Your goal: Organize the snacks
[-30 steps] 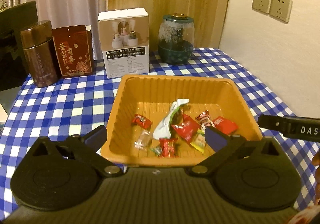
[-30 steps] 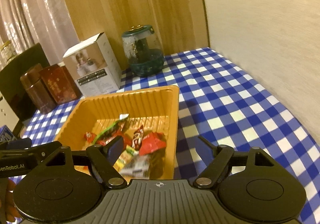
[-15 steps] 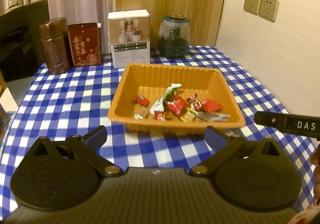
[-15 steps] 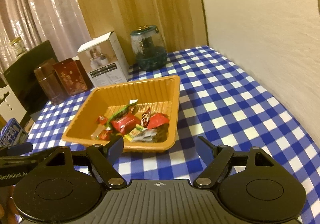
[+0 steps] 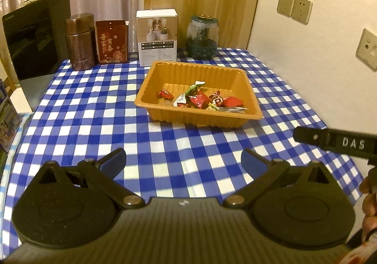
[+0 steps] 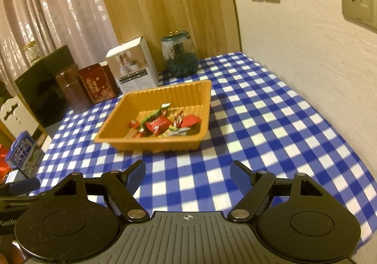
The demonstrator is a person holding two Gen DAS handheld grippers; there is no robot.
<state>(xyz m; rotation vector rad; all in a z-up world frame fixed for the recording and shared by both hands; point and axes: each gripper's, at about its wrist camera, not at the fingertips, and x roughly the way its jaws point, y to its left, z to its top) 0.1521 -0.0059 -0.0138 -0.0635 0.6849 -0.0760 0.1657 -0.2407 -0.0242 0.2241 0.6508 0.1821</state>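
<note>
An orange plastic tray (image 5: 165, 75) (image 6: 122, 108) stands on the blue-and-white checked tablecloth. Inside it lie several wrapped snacks (image 5: 200, 100) (image 6: 160, 122), mostly red, with one green-and-white wrapper. My left gripper (image 5: 183, 160) hovers well in front of the tray, open, with only cloth between its blue-padded fingers. My right gripper (image 6: 187, 173) also hangs short of the tray, open and empty. Part of the right gripper's black arm shows at the right edge of the left wrist view.
Along the back edge stand a brown tin (image 5: 80, 41), a red box (image 5: 112, 41), a white carton (image 5: 157, 36) and a glass jar with a green lid (image 5: 202, 36). A wall with sockets runs along the right. A dark screen (image 5: 35, 35) and a blue carton (image 6: 23, 153) sit at left.
Both grippers have drawn back and a little upward from the tray, which now looks smaller and farther off. Their jaws have stayed open and the snacks have not moved.
</note>
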